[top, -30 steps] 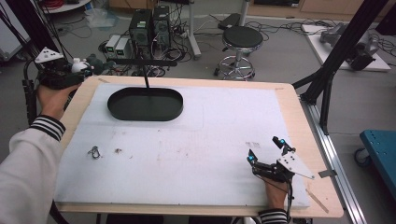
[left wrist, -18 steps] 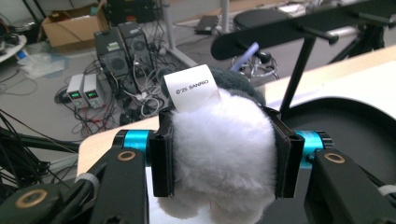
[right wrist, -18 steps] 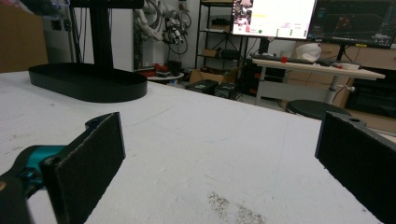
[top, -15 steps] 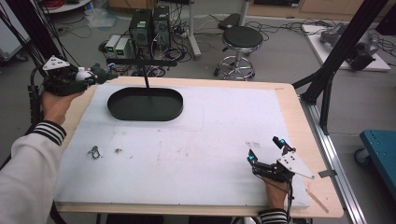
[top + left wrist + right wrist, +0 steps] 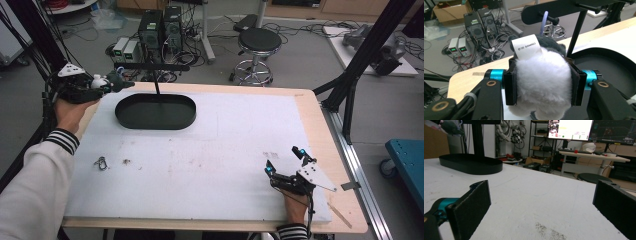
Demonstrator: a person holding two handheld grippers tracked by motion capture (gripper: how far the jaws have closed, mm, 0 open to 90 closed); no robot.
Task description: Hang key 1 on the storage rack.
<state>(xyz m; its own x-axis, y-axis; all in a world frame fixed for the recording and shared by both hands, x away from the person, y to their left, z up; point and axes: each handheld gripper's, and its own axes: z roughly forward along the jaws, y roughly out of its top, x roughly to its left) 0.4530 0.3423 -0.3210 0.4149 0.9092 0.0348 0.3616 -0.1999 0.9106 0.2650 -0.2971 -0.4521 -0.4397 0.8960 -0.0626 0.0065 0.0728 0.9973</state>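
A white fabric tag reads "© '25 SANRIO" in dark print. The tag stands up from the top of a white and grey plush toy, tilted slightly. The plush toy is clamped between the two black jaws of the left gripper. Screens behind the table in the right gripper view carry text too small to read
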